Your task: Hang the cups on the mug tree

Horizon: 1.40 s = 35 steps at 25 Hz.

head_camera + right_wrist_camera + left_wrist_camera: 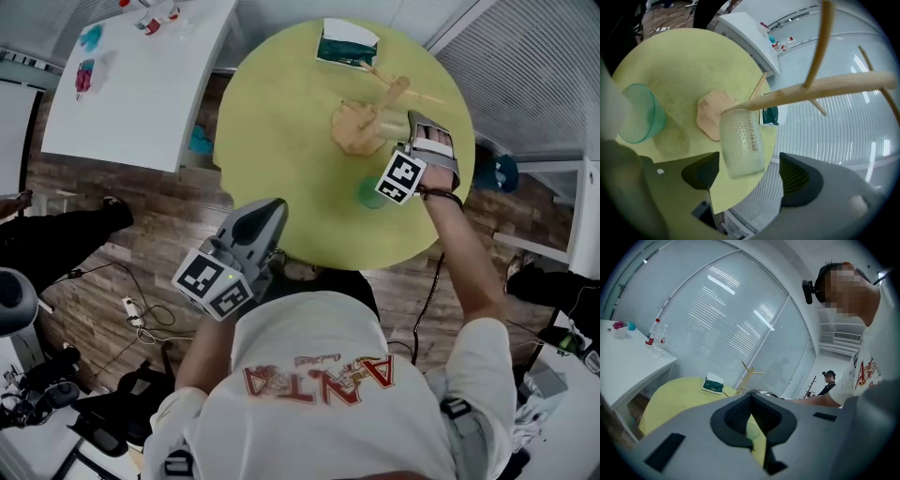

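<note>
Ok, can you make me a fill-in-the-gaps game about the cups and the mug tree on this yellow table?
1. The right gripper has its jaws ___, with the clear cup between them, not squeezed.
2. The other cup, standing on the table, is ___ in colour.
3. The mug tree is made of ___.
4. The left gripper is holding ___.

Missing words: open; green; wood; nothing

Colours: round tabletop [281, 122] yellow-green, plain; dimpled clear cup [740, 143] colourless, raised-dot pattern; translucent cup [640, 115] green, finely dotted; wooden mug tree [825, 86] pale tan; flat packet [347, 42] teal, white top.
</note>
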Each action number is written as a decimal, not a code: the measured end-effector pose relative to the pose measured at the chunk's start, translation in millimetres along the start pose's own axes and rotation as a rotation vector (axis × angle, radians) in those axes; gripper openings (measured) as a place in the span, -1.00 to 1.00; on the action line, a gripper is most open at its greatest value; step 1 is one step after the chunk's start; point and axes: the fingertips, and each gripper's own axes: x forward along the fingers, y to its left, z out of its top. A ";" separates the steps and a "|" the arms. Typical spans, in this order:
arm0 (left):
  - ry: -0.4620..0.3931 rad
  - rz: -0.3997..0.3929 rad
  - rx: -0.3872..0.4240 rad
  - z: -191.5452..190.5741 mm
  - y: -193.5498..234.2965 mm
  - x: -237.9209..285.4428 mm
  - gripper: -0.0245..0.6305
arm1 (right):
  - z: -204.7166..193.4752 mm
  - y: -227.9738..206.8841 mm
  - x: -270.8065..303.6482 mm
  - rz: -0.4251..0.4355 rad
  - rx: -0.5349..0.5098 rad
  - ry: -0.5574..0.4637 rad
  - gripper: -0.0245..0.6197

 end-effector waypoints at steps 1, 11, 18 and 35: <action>-0.001 -0.012 0.000 2.2 -1.4 1.9 -0.90 | -1.7 -0.2 -7.7 0.003 0.044 -0.016 0.22; -0.017 -0.173 0.053 27.8 -21.8 35.3 -0.90 | -16.6 -7.5 -144.3 0.007 0.912 -0.359 -0.33; -0.010 -0.285 0.118 42.6 -42.0 51.5 -0.90 | -14.1 -8.5 -216.1 -0.048 1.218 -0.512 -0.67; -0.012 -0.350 0.378 57.9 -89.0 42.4 -0.90 | -5.3 -54.9 -340.7 -0.158 1.394 -0.903 -0.92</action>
